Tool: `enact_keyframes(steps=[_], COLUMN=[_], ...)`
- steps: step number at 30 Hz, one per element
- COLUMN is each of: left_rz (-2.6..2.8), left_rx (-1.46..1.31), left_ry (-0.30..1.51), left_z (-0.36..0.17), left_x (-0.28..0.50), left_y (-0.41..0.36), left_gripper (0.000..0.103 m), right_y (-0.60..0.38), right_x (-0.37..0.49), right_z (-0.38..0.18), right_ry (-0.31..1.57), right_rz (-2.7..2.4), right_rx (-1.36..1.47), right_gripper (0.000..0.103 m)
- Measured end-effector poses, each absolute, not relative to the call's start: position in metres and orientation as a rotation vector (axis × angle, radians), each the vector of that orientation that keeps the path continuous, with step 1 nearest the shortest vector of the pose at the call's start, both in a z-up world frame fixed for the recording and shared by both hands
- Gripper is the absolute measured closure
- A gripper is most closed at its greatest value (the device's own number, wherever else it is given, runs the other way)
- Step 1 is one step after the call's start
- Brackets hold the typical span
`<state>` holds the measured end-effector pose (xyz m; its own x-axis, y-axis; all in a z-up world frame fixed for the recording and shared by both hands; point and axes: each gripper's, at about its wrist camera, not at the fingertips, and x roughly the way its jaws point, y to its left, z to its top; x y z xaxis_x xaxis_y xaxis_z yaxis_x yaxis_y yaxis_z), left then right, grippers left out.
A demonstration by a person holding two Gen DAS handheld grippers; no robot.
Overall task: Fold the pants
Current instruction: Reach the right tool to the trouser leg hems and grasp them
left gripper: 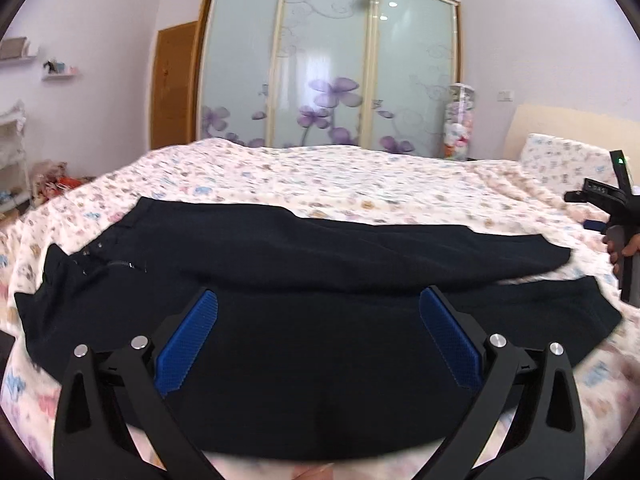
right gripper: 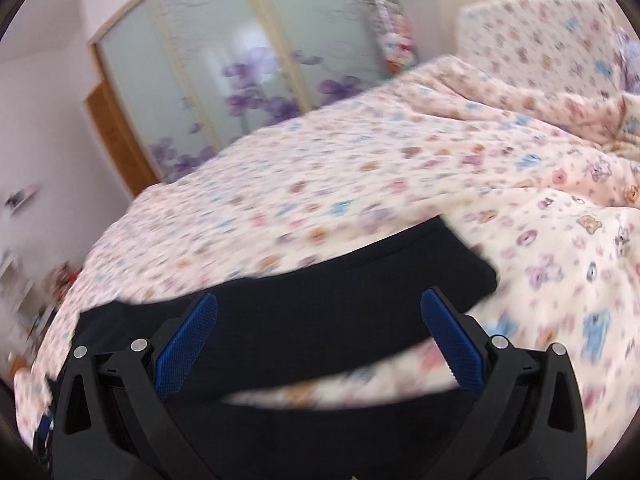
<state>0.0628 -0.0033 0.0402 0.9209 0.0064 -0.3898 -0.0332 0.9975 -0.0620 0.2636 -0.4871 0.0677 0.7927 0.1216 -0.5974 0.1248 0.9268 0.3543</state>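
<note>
Dark navy pants point(left gripper: 288, 276) lie spread flat across the patterned bed, waistband and zipper at the left, legs running right. My left gripper point(left gripper: 318, 300) is open and empty, hovering over the near leg. In the right wrist view the pants point(right gripper: 320, 320) show as two leg ends with a strip of bedspread between them. My right gripper point(right gripper: 319, 304) is open and empty above the leg ends. The right gripper's body and the hand holding it show at the right edge of the left wrist view point(left gripper: 616, 216).
The bed point(left gripper: 360, 176) has a floral cartoon-print cover. Pillows point(right gripper: 540, 32) lie at the head on the right. A frosted sliding wardrobe point(left gripper: 328, 68) stands behind, with a wooden door point(left gripper: 174, 84) beside it. Shelves and toys point(left gripper: 16, 160) are at the far left.
</note>
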Motion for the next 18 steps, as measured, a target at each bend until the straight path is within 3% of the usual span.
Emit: enact_keyframes(steps=[3,10,18], left_rz=[0.027,-0.031,-0.081], left_rx=[-0.087,-0.159,-0.177], left_ry=[0.421,0.532,0.588], left_z=[0.03,0.006,-0.005], left_x=[0.081,0.101,0.112], left_y=[-0.002,0.008,0.007], left_gripper=[0.002,0.002,0.002], right_y=[-0.511,-0.536,-0.544], right_x=[0.299,0.357,0.388], right_z=[0.049,0.011,-0.003], right_ry=[0.708,0.762,0.744], right_rz=[-0.039,-0.147,-0.278], right_rx=[0.459,0.473,0.355], right_gripper=[0.002,0.025,0.029])
